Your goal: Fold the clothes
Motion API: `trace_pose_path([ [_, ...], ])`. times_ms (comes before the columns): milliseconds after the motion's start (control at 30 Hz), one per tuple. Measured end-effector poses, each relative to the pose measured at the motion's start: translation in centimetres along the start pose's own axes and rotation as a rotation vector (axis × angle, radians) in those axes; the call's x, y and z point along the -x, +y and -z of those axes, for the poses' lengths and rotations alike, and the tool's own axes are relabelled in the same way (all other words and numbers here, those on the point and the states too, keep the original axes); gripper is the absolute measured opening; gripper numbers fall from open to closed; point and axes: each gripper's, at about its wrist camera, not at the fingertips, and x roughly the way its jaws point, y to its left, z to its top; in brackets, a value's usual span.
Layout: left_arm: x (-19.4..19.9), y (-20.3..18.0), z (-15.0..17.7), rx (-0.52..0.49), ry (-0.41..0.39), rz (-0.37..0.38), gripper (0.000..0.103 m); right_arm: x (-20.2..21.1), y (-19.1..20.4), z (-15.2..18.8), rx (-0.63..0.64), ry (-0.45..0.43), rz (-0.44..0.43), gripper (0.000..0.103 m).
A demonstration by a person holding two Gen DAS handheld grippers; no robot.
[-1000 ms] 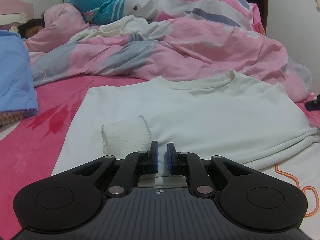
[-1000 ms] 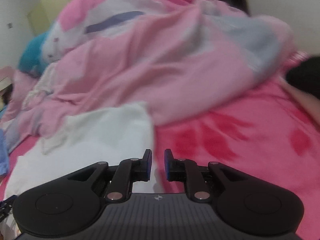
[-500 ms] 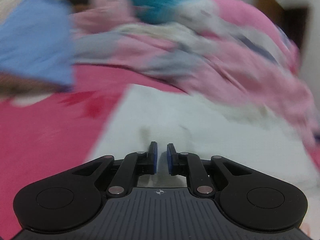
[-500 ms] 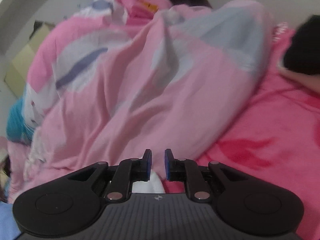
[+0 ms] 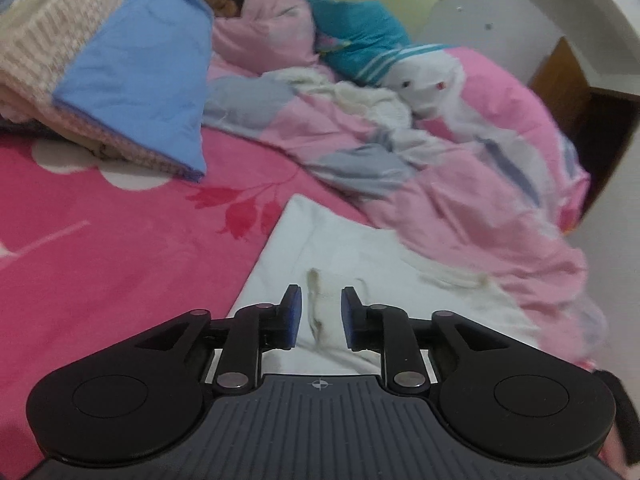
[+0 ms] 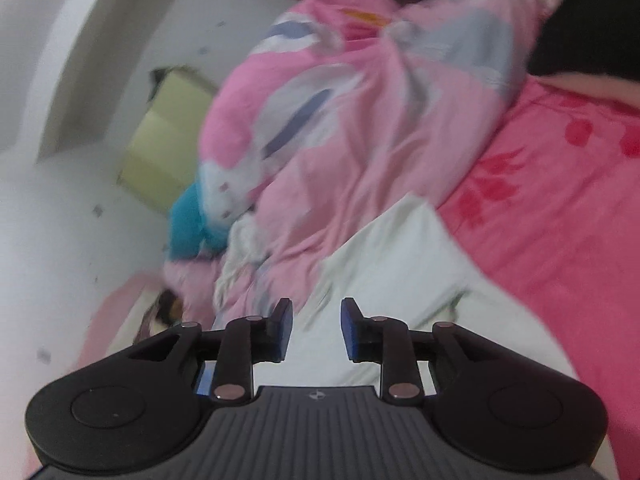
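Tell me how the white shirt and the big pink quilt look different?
The white shirt is plain and lies mostly flat on the pink bed sheet; the pink quilt has grey and white patches and sits heaped in a crumpled mound. The quilt looks far bulkier than the shirt. Both are soft cloth on the same bed.

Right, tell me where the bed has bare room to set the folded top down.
Free: the pink bedspread left of the white top, below the blue pillow. Also the bedspread to the right of the top in the right wrist view. Crowded: the pink quilt borders the top's far edge, heaped over a sleeping person.
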Motion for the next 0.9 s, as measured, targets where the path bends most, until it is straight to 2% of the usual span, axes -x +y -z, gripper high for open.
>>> trace_pose_path([
  [100,4.7,0.2,0.5,-0.015,-0.013,0.051,0.033,1.9,2.0,4.0,0.098,0.025,0.012,0.036],
  [233,9.5,1.3,1.8,-0.033,0.018,0.094,0.036,3.9,4.0,10.2,0.219,0.069,0.039,0.039],
  [300,11.0,1.6,3.0,-0.075,0.048,0.110,0.037,4.3,4.6,13.3,0.279,0.097,0.055,0.039],
  [433,12.6,1.8,6.6,-0.207,0.120,0.110,0.037,3.9,6.2,18.9,0.431,0.144,0.131,0.039],
  [567,13.6,2.2,10.3,-0.320,0.188,0.104,0.037,2.6,7.4,23.7,0.623,0.154,0.216,0.039],
  [700,14.9,3.2,12.9,-0.402,0.205,0.078,0.037,3.3,7.2,28.1,0.749,0.203,0.266,0.039],
  [800,16.0,4.0,13.9,-0.437,0.199,0.067,0.037,5.7,7.6,30.8,0.871,0.175,0.279,0.039],
  [900,17.1,4.5,14.5,-0.475,0.173,0.059,0.037,7.7,8.3,32.2,0.904,0.205,0.262,0.038],
])
